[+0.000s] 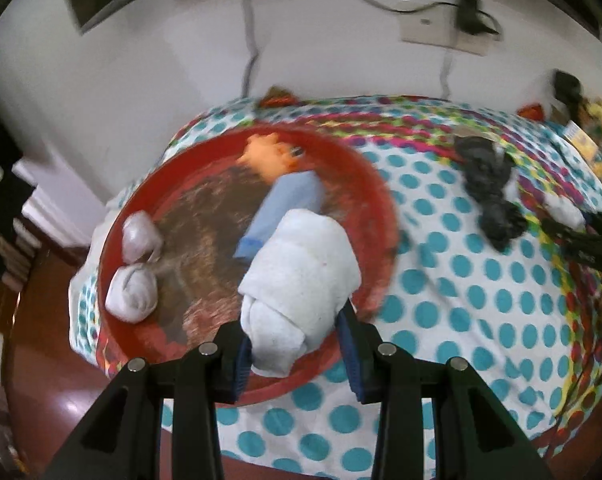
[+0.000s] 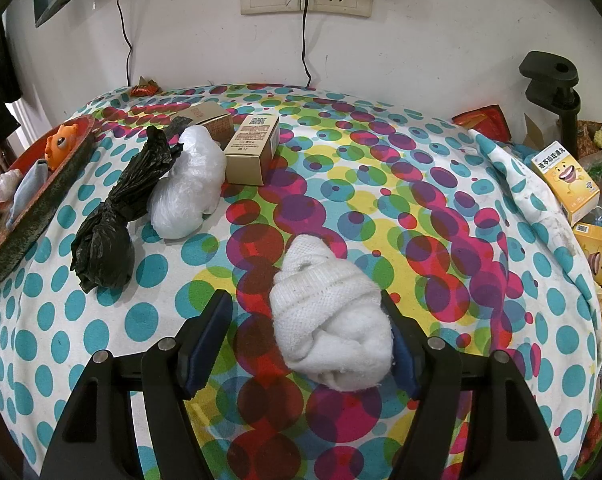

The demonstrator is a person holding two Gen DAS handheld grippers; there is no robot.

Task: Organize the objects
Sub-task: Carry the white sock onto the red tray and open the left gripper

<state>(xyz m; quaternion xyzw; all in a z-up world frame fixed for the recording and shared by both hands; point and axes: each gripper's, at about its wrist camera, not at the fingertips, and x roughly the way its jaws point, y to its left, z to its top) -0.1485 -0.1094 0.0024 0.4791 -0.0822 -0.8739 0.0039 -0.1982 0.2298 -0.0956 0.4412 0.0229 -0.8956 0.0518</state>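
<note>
My left gripper (image 1: 291,324) is shut on a white rolled cloth (image 1: 301,272), held over the near rim of a round red tray (image 1: 375,184). In the tray lie an orange fish toy (image 1: 267,154), a light blue sock (image 1: 285,208) and two small white bundles (image 1: 141,232). In the right wrist view, my right gripper (image 2: 303,300) stands open around a white knitted sock bundle (image 2: 333,320) lying on the dotted tablecloth. Its right pad touches the bundle, while the left pad stands clear of it.
A knotted black plastic bag (image 2: 113,216) and a white plastic bag (image 2: 187,184) lie beside the red tray (image 2: 33,208). Two brown cartons (image 2: 253,148) stand behind them. Yellow boxes (image 2: 565,180) and a black clamp (image 2: 553,84) crowd the right edge. Cables hang down the wall.
</note>
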